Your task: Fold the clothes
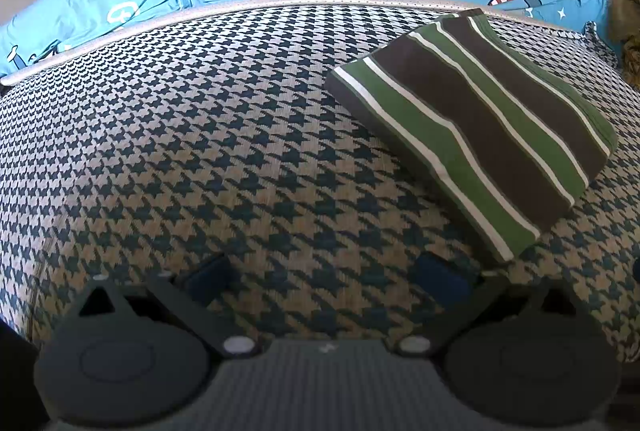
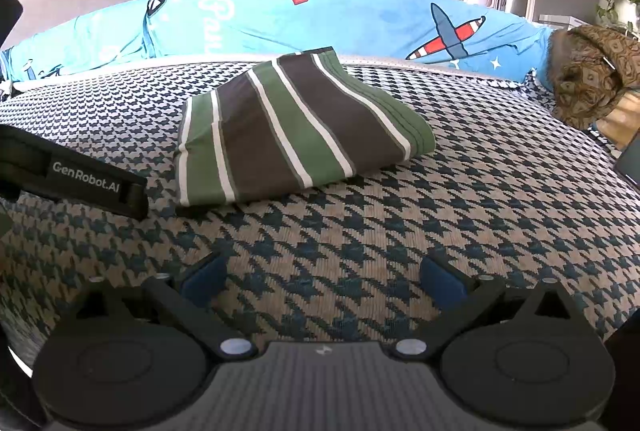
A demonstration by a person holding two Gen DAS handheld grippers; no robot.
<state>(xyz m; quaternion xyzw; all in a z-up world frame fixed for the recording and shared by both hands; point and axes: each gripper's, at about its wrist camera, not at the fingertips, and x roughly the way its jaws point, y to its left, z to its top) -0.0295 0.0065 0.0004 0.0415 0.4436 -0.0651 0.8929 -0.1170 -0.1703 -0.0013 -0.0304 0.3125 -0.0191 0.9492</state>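
- Striped garment (image 1: 472,127): folded into a compact rectangle of green, brown and white bands, lying flat on the houndstooth cover (image 1: 180,135), toward its far edge.
- Left hand-held gripper (image 1: 324,281): jaws spread wide, empty, low over the cover; the garment's near corner lies just beside its right fingertip.
- Right hand-held gripper (image 2: 322,281): jaws likewise apart, holding nothing, near the garment (image 2: 296,127) but clear of it.
- Background: blue aeroplane-print bedding (image 2: 360,19) behind the cover.
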